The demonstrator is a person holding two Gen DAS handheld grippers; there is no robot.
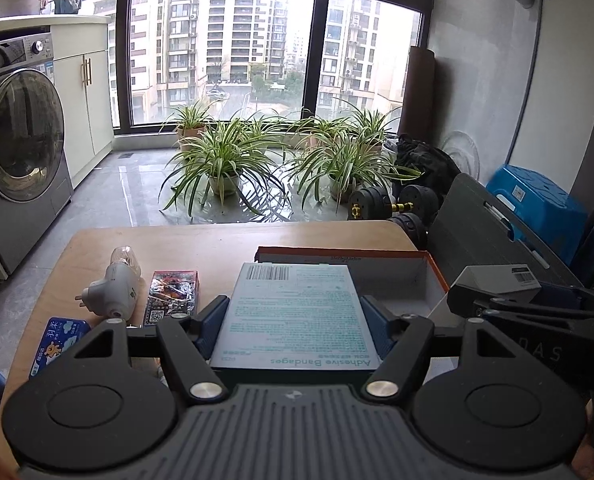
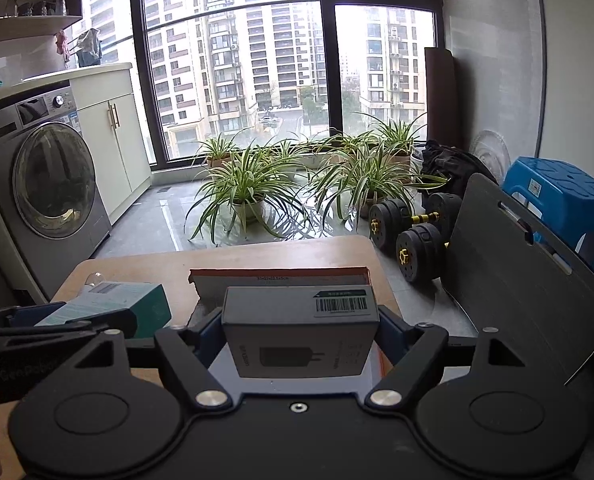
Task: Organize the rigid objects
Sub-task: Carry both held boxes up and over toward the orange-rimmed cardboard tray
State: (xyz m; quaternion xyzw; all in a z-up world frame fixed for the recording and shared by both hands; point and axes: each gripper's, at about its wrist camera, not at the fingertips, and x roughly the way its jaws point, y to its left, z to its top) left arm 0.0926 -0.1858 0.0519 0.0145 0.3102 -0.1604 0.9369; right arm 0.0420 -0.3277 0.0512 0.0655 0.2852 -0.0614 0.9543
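Observation:
My left gripper (image 1: 294, 312) is shut on a pale teal box of adhesive bandages (image 1: 297, 288), held flat above the wooden table (image 1: 217, 240). My right gripper (image 2: 299, 320) is shut on a grey box with a barcode label (image 2: 297, 340). Both hover at the near side of an open cardboard box with an orange rim (image 1: 397, 272), also seen in the right wrist view (image 2: 281, 280). The left gripper's teal box (image 2: 117, 304) shows at the left of the right wrist view. The grey box (image 1: 497, 278) shows at the right of the left wrist view.
On the table's left lie a white plug-in device with a clear bulb (image 1: 115, 284), a dark printed card pack (image 1: 173, 294) and a blue tin (image 1: 59, 344). Beyond the table stand potted plants (image 1: 225, 160), dumbbells (image 2: 413, 236), a leaning grey board (image 2: 517, 280), a blue stool (image 2: 565, 196) and a washing machine (image 1: 17, 144).

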